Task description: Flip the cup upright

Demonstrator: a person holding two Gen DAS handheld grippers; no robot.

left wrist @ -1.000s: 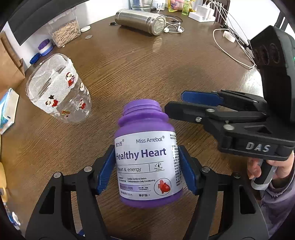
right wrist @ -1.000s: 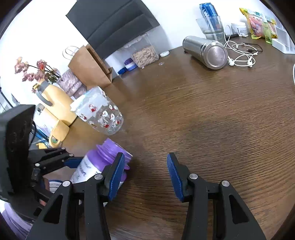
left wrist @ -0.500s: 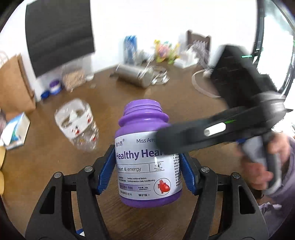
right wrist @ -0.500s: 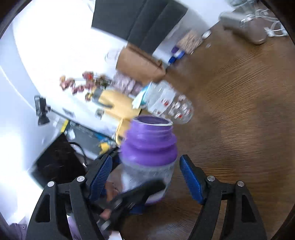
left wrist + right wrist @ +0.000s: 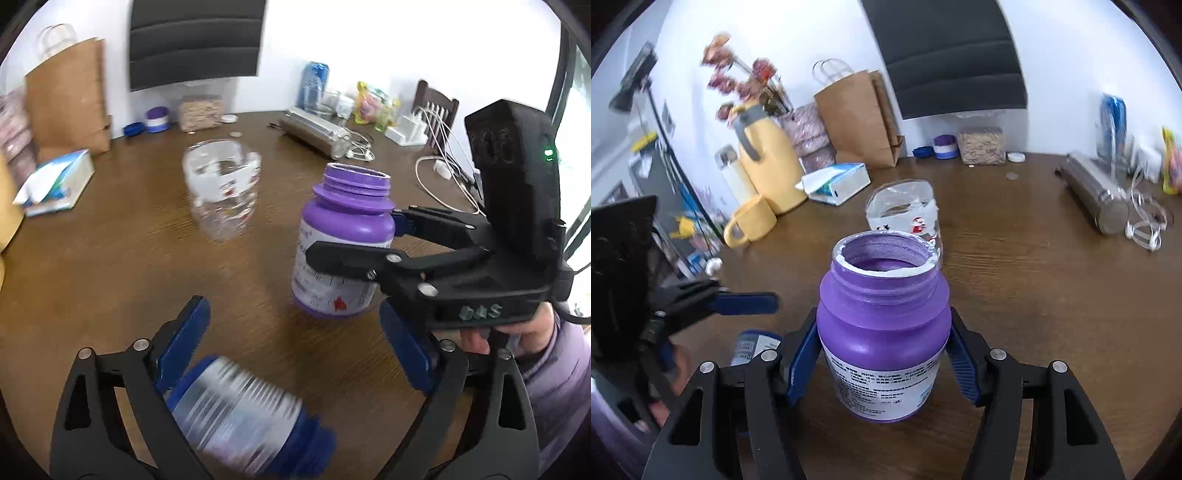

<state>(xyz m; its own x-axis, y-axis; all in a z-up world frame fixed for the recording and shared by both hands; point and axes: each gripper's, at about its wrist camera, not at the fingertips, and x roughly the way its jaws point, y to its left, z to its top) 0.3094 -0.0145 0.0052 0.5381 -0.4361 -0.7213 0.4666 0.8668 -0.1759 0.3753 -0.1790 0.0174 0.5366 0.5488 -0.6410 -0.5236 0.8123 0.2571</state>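
While its blue fingers [image 5: 188, 332] stand wide apart, the left gripper [image 5: 291, 343] hovers left of the purple bottle [image 5: 882, 332], above a blurred blue-capped bottle [image 5: 240, 421]. Upright with its mouth open, the purple bottle sits clamped in the right gripper [image 5: 882, 354], over the wooden tabletop [image 5: 1052, 295], with a clear plastic cup [image 5: 905, 210] behind it.

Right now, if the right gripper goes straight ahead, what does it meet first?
Probably the clear cup, directly beyond the purple bottle held in its jaws; the gap between them is hard to judge.
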